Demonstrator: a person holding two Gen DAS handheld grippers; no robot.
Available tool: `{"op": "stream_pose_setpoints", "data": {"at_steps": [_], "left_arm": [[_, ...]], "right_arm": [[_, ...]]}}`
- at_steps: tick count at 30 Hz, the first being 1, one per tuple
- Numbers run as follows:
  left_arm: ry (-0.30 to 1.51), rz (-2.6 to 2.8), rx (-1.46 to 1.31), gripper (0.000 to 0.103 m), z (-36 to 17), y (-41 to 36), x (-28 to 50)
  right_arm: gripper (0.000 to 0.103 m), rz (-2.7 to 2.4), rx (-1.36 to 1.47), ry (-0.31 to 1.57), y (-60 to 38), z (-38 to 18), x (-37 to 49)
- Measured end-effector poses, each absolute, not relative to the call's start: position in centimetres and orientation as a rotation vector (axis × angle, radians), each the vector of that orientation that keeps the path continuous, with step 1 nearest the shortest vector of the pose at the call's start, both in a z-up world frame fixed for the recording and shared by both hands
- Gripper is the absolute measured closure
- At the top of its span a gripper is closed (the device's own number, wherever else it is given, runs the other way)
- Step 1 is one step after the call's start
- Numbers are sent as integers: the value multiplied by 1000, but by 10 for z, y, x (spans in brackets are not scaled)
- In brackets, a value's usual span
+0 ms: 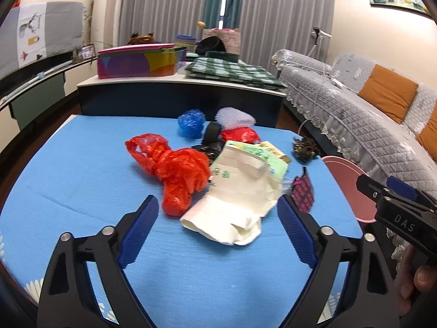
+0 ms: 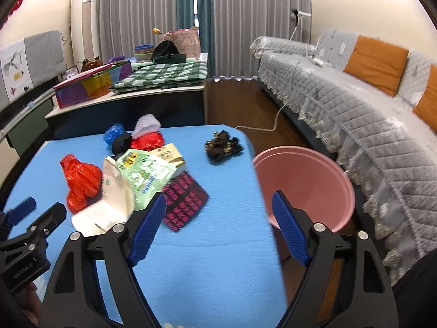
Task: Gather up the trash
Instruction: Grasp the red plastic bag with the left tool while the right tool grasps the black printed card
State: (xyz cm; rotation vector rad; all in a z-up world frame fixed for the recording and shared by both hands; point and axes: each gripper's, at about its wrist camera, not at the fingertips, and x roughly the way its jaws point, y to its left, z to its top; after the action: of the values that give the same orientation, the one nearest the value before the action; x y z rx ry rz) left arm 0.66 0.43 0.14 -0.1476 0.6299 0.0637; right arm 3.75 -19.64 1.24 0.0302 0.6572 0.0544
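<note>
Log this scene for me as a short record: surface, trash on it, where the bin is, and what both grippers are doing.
surface: blue table
trash: red plastic bag, white paper bag, green packet, pink-and-black wrapper, blue bag, dark crumpled item
bin: pink bin, beside the table's right edge, looks empty
left gripper: open, holding nothing, white paper bag just ahead
right gripper: open, holding nothing, over the table edge

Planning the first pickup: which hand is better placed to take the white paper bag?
Left. The left tool is open with the white paper bag right between its fingers. The right tool points at bare blue mat beside the pink bin.
</note>
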Motion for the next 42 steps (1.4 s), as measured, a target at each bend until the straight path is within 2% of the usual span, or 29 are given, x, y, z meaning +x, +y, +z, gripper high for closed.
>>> {"op": "stream_pose_setpoints", "data": {"at_steps": [4, 6, 12, 24, 29, 34, 42], "left_arm": [[637, 101, -159, 33, -4, 16, 17], [639, 114, -157, 35, -7, 20, 23], [642, 147, -141, 36, -13, 31, 39], [672, 161, -161, 36, -26, 45, 68], [692, 152, -175, 43, -31, 45, 79], [699, 140, -182, 54, -32, 45, 83], [715, 143, -180, 71, -29, 44, 83]], "right_arm": [[25, 99, 86, 702, -188, -2, 58], [24, 124, 115, 736, -185, -11, 69], [17, 128, 190, 844, -178, -43, 101], [14, 136, 209, 927, -169, -69, 127], [14, 140, 195, 919, -167, -69, 129], [24, 148, 186, 912, -167, -67, 129], [48, 158, 168, 857, -170, -53, 122]]}}
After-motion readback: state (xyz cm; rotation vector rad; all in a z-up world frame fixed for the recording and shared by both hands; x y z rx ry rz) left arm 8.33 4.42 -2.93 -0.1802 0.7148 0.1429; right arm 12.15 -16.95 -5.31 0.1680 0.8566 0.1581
